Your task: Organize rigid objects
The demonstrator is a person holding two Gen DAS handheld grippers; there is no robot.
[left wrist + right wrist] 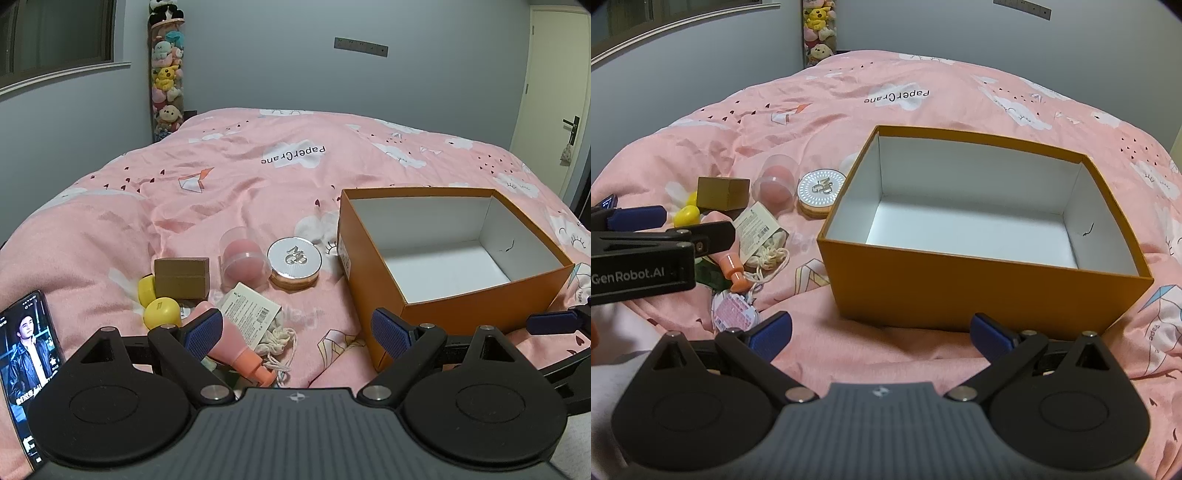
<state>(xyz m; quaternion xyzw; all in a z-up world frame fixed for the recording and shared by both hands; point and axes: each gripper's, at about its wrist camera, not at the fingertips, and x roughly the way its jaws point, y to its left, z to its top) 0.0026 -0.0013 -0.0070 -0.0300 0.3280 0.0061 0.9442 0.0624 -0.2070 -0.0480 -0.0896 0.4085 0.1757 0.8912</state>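
Everything sat on my bed, on the pink duvet [240, 177] with white clouds and "PaperCrane" print. The open orange box [373, 280] was on the right side, white inside. Left of it lay a round white compact [294, 258], a clear capsule with a pink sponge [242, 258], a brown box [181, 277], two yellow egg-shaped things [162, 312], a pink bottle [236, 347] and a tagged drawstring pouch [275, 338]. My phone [27, 354] lay at the far left.

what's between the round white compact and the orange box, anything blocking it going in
Nothing visible. The round white compact lies on the pink duvet just beside the orange box, with only bare fabric between. The box is open-topped; only its near wall must be cleared.
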